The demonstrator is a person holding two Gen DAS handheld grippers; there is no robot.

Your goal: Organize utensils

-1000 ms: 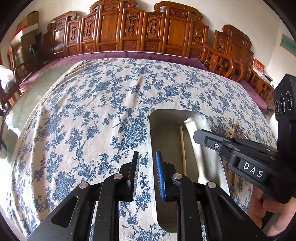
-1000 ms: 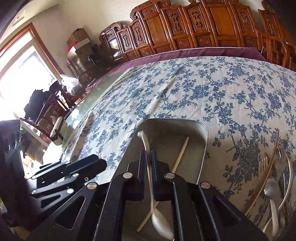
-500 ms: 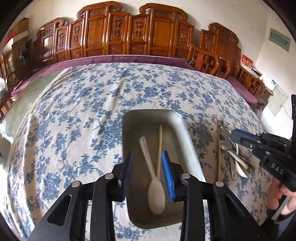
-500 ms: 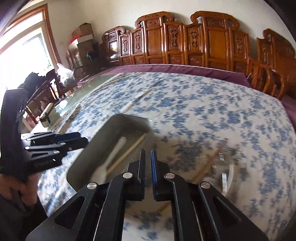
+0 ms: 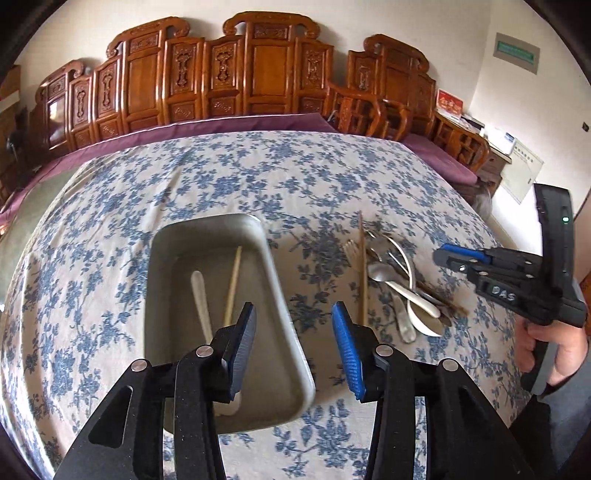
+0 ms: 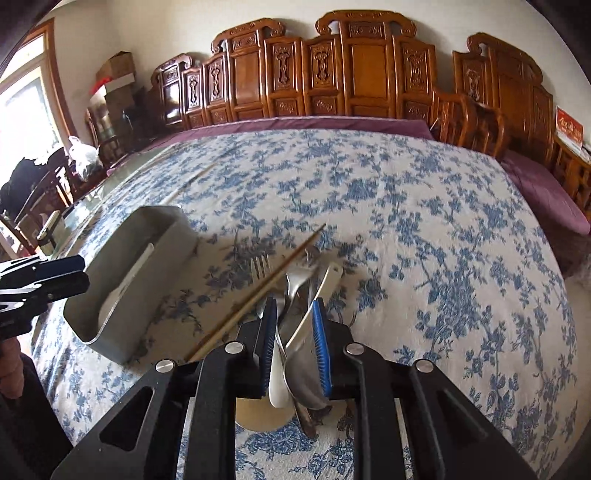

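Right wrist view, chopstick (image 6: 258,291) across utensil pile (image 6: 299,295), tray (image 6: 122,325) beside

A row of carved wooden chairs (image 5: 266,70) in a warm reddish brown lines the far side of the desk (image 6: 424,206), their tall backs set against a plain pale wall (image 5: 461,33). The desk wears a white cloth with blue flowers (image 5: 258,173) over a plum-coloured undercloth (image 6: 314,123). At the left of the right wrist view, bright daylight pours through a wood-framed window (image 6: 26,110), with stacked cardboard boxes (image 6: 118,70) beside it. On the wall at the right of the left wrist view hangs a green sign (image 5: 515,51).
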